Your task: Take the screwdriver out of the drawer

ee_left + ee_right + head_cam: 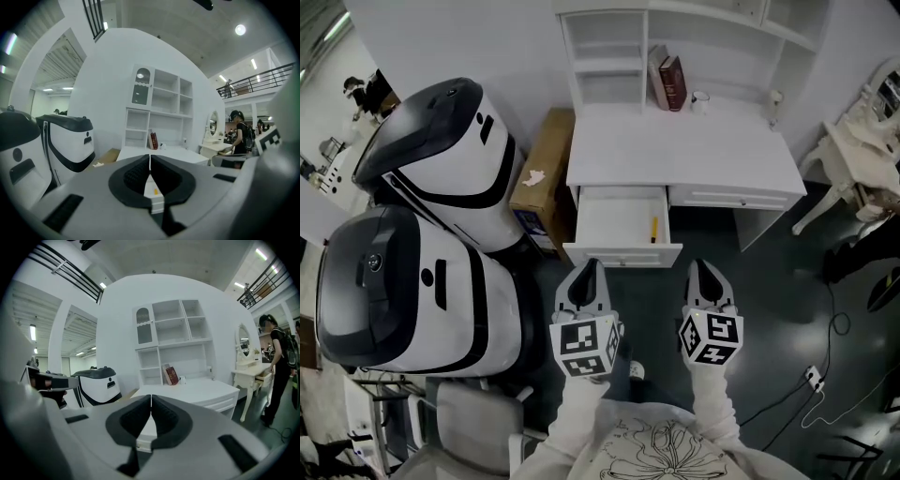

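Lying in drawer [619,251], screwdriver [653,229] ahead of left gripper [591,264], right gripper [704,266]

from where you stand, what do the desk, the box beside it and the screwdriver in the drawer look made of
Desk: probably painted wood or board; smooth matte white all over, no grain showing.
Box: cardboard; dull brown surface with straight folded edges.
Screwdriver: yellow-orange handle, likely plastic, but too small here to be sure.

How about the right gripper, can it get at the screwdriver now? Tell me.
Probably yes: the drawer stands open, the screwdriver lies uncovered inside, and nothing stands between it and the right gripper.
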{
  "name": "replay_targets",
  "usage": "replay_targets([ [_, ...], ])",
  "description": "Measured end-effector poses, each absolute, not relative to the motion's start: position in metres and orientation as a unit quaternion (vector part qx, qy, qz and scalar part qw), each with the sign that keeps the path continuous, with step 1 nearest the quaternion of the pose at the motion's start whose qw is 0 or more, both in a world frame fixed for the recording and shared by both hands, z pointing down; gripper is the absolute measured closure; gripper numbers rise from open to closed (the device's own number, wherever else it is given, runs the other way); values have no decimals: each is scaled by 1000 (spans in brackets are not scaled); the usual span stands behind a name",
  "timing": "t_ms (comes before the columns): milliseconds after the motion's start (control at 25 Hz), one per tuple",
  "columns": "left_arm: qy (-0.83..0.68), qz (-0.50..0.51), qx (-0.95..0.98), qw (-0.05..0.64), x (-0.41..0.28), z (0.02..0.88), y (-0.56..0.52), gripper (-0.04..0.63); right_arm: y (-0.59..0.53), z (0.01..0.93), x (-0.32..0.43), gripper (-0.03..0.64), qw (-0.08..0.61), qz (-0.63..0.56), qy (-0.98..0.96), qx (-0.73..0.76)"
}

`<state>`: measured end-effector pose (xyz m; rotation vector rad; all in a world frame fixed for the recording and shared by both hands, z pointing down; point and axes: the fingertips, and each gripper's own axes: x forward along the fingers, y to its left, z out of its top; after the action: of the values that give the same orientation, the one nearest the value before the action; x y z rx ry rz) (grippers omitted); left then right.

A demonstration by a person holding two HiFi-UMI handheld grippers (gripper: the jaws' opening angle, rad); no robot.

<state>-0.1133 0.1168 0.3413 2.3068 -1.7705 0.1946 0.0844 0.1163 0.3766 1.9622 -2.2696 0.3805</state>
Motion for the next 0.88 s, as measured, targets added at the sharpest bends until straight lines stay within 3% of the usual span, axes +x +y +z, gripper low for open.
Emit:
replay_targets([
  [880, -541, 75, 824, 151, -63, 365, -91, 583, -75, 388, 121, 611, 63, 138, -713, 685],
])
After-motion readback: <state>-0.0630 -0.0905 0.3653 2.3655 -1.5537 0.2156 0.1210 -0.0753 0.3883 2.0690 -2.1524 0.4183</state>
